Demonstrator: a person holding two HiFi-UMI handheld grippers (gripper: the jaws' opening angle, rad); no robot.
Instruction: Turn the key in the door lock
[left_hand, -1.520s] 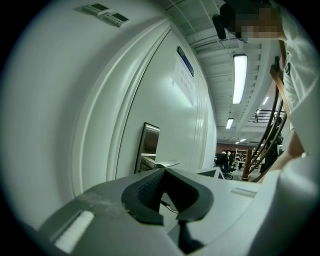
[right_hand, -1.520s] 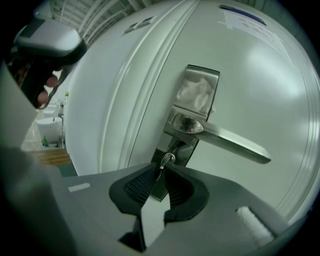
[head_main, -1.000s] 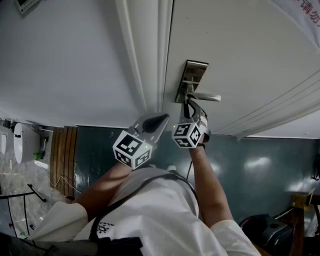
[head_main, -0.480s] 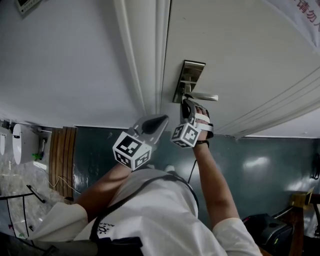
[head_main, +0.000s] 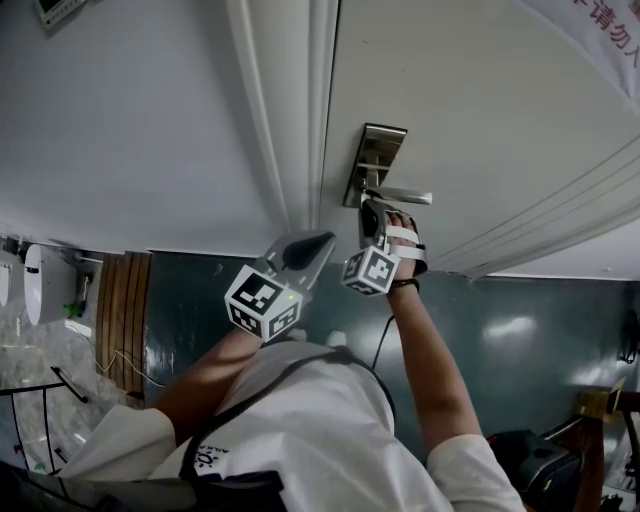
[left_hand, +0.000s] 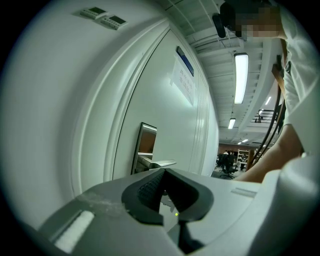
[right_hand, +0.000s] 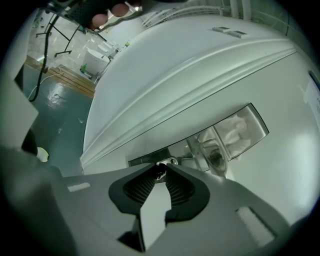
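A steel lock plate (head_main: 380, 152) with a lever handle (head_main: 404, 196) sits on the white door (head_main: 480, 110). My right gripper (head_main: 370, 207) reaches up just under the handle. In the right gripper view its tips (right_hand: 159, 169) close on the small dark key (right_hand: 159, 173) that sticks out of the plate's lower end (right_hand: 150, 159); the jaws are opening, with the key still between them. My left gripper (head_main: 322, 243) hangs shut and empty to the left, off the door frame. From it the lock plate (left_hand: 146, 145) and handle (left_hand: 159, 163) show ahead of the closed tips (left_hand: 163, 173).
A white moulded door frame (head_main: 290, 120) runs left of the lock, next to a plain wall (head_main: 130, 110). Below lie a dark green floor (head_main: 520, 330), wooden slats (head_main: 125, 300) at left and a dark bag (head_main: 535, 460) at lower right. A notice (left_hand: 182, 75) hangs on the door.
My right gripper has rolled about its own axis at the lock, so its marker cube now faces differently. The left gripper has stayed where it was.
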